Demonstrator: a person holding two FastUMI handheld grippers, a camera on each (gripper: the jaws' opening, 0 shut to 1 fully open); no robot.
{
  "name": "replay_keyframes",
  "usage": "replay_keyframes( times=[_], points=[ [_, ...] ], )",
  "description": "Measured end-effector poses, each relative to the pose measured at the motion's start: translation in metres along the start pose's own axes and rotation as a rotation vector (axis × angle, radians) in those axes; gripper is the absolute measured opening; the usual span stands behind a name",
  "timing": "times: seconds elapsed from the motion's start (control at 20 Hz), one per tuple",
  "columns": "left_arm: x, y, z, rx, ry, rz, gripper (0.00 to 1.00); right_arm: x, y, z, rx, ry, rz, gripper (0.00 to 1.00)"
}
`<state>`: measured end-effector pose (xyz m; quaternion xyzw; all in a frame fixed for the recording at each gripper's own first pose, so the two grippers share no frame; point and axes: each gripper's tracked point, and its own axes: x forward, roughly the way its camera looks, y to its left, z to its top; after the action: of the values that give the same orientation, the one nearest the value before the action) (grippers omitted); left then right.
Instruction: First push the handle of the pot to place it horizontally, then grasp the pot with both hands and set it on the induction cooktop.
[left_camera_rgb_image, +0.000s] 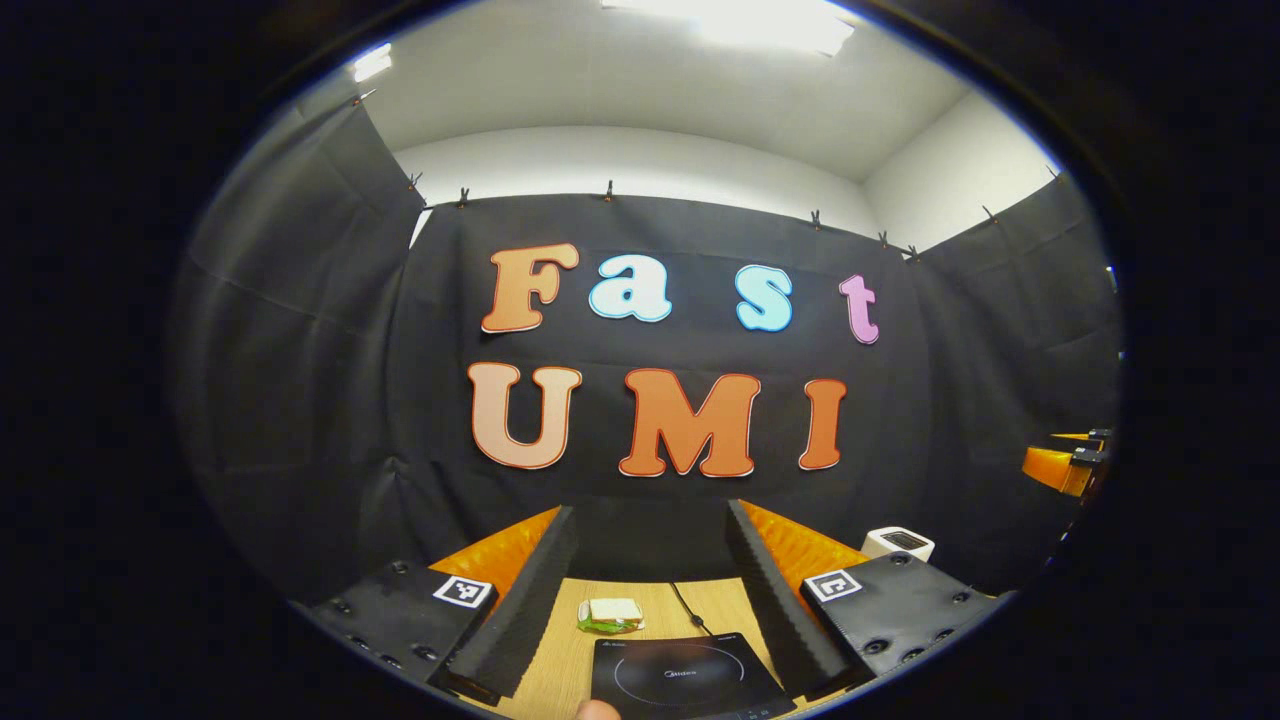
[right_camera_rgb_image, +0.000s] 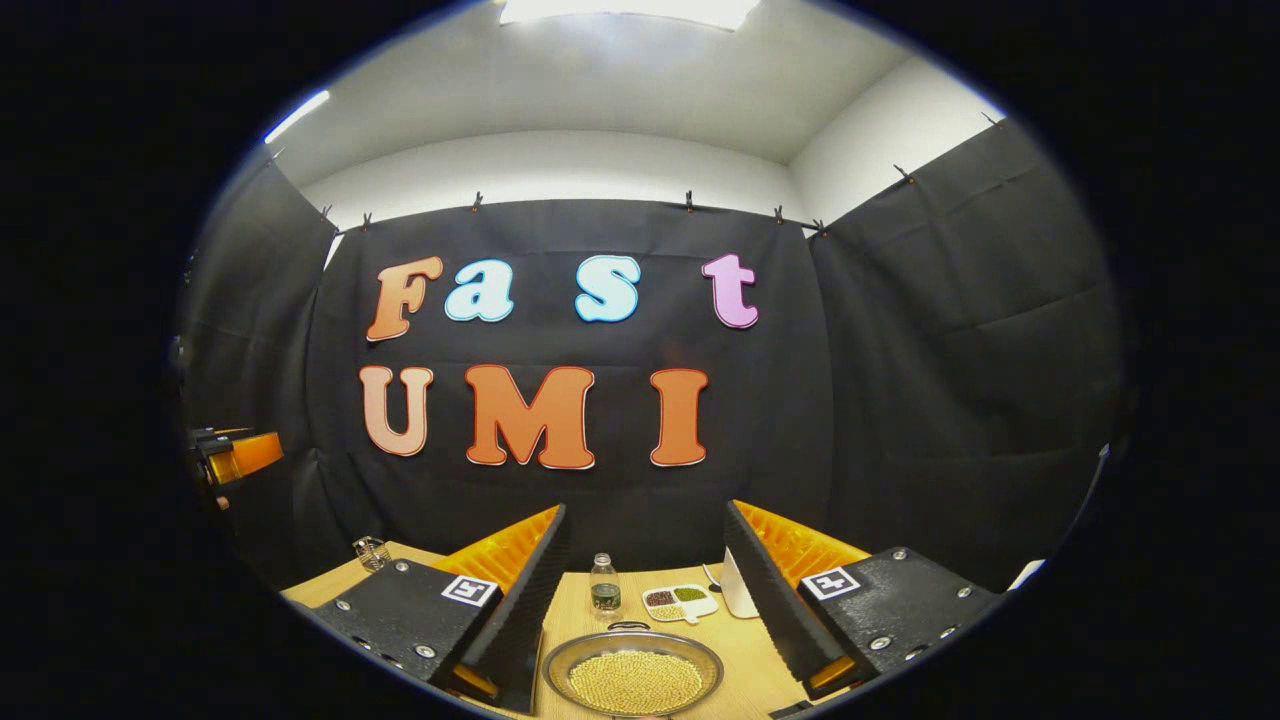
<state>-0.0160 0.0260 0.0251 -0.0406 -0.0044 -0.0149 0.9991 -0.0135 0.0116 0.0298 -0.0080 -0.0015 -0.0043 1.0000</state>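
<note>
In the right gripper view a round metal pot holding yellowish grains sits on the wooden table, low between my fingers. A small loop shows at its far rim; a long handle is hidden. My right gripper is open and held above the pot, touching nothing. The black induction cooktop lies on the table in the left gripper view, below my open left gripper, whose jaws hold nothing. Each gripper appears at the edge of the other's view: the right gripper and the left gripper.
Behind the cooktop lie a small white and green packet and the cooktop's cord. A white appliance stands at the right. Beyond the pot are a small bottle, a divided dish of beans, a white object and a glass jar.
</note>
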Motion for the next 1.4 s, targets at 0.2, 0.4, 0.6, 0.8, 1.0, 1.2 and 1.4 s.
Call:
replay_keyframes(
  times=[0.2,0.4,0.6,0.8,1.0,1.2,1.4],
  points=[
    [0.001,0.001,-0.002,0.002,0.005,-0.001,1.00,-0.002,-0.005,-0.005,-0.041,0.023,0.017,0.90],
    [0.001,0.002,-0.002,0.002,0.008,-0.004,1.00,-0.002,0.016,-0.016,-0.053,0.046,0.056,0.51],
    [0.000,0.006,-0.003,0.012,0.000,0.004,1.00,-0.002,0.022,-0.022,-0.050,0.052,0.066,0.02],
    [-0.002,0.011,-0.003,0.012,-0.002,0.013,1.00,-0.008,0.028,-0.039,-0.049,0.076,0.081,0.00],
    [-0.002,0.016,-0.009,0.010,0.004,0.021,0.98,-0.016,0.044,-0.075,-0.056,0.139,0.117,0.00],
    [-0.002,0.018,-0.013,0.008,0.013,0.023,1.00,-0.021,0.053,-0.114,-0.047,0.205,0.139,0.00],
    [-0.002,0.020,-0.017,0.011,0.021,0.022,0.98,-0.033,0.061,-0.165,-0.035,0.295,0.165,0.00]
  ],
)
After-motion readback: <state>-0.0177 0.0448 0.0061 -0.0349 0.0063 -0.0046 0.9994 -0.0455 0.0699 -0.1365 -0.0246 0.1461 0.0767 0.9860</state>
